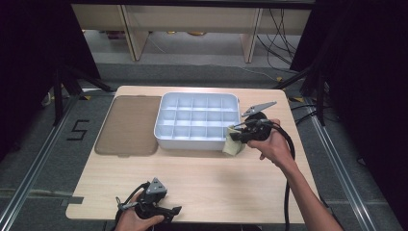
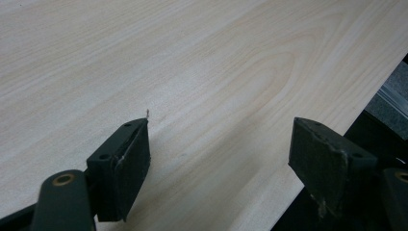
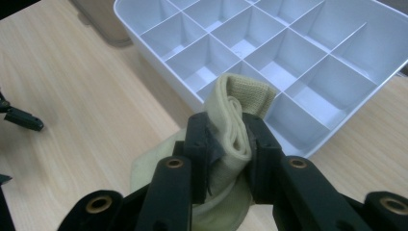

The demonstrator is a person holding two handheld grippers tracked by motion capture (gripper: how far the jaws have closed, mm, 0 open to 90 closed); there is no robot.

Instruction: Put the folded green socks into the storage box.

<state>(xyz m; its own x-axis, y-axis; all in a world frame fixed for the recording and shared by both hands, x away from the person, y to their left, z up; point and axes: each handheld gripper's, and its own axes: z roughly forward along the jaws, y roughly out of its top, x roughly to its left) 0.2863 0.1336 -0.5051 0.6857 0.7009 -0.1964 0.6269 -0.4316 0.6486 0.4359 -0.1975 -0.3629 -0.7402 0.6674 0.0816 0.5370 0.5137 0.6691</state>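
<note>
Yellowish folded cloth (image 3: 231, 130) sits pinched in the right gripper (image 3: 230, 139), just before the white divided tray (image 3: 298, 57); the left gripper (image 2: 219, 163) gapes, nothing between its jaws, over bare table (image 2: 202, 72).

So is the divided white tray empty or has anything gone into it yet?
Empty. Every compartment of the white tray seen from above and from the right gripper is bare; the folded yellowish cloth sits outside it, clamped in the right gripper.

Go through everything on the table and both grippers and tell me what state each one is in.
Divided tray: uncovered, all visible compartments empty.
Brown lid: off, lying flat left of the tray.
Folded cloth: pinched in the right gripper, by the tray's near right corner.
Right gripper: shut on the cloth.
Left gripper: open, holding nothing, over bare table.
</note>
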